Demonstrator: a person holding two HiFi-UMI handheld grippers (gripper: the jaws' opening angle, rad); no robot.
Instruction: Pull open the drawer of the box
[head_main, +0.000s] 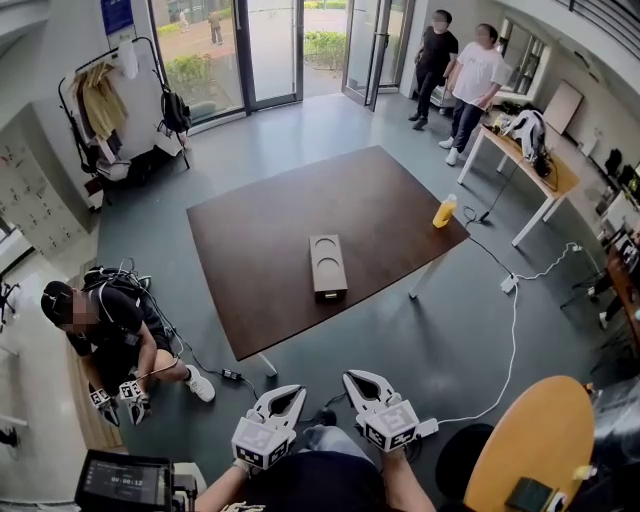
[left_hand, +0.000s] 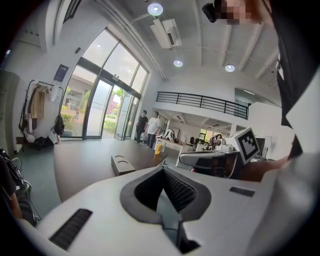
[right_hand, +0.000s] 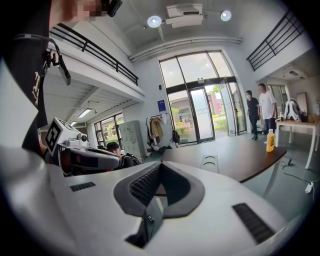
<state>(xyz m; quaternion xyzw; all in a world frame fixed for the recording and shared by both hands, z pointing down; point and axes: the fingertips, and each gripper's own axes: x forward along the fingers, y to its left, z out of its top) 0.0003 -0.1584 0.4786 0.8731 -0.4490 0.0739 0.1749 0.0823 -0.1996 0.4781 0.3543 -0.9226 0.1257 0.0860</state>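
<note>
Head view: box (head_main: 327, 266) mid tabletop (head_main: 250, 230), nearer its front edge. The left gripper (head_main: 292, 393) and right gripper (head_main: 356, 380) are well short of that edge.
Left gripper view: fingers (left_hand: 181, 189) together, empty.
Right gripper view: fingers (right_hand: 142, 185) together, empty.

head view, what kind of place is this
Probably an open office or lab lobby: tall glass entrance doors, a coat rack beside them, and a mezzanine railing overhead.

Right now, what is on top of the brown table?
On the table: the box near the middle and a yellow bottle at the right corner. The box looks closed, so its inside is hidden.
</note>
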